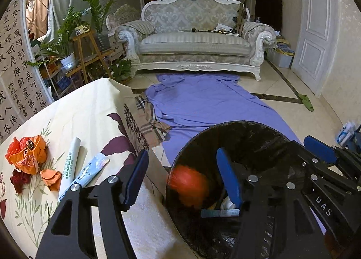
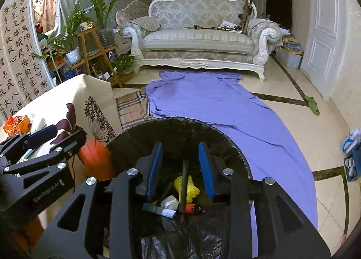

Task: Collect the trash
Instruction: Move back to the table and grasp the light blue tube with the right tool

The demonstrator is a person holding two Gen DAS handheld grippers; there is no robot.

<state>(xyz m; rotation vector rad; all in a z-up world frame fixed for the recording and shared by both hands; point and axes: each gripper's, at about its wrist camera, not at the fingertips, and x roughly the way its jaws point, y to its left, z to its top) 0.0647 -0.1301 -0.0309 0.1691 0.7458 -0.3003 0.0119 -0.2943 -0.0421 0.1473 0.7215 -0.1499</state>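
Note:
A black-lined trash bin (image 1: 248,137) (image 2: 180,128) stands beside the table. My left gripper (image 1: 185,175) is open over its left rim; a blurred orange piece (image 1: 188,183) (image 2: 96,157) is in mid-air between its fingers, at the rim. My right gripper (image 2: 180,168) is open and empty above the bin, over trash inside: a yellow wad (image 2: 189,187), a white wad (image 2: 169,202), tubes (image 2: 162,210). On the table (image 1: 79,110) lie orange wrappers (image 1: 29,152), a small orange wad (image 1: 50,178), a red scrap (image 1: 19,178), a white tube (image 1: 68,166) and a blue sachet (image 1: 92,169).
A purple sheet (image 1: 203,105) and a plaid cloth (image 1: 149,121) cover the floor before a white sofa (image 1: 194,40). Plants on wooden stands (image 1: 90,51) are at the left, a white door (image 1: 315,24) at the right. Shoes (image 2: 352,152) lie at the right edge.

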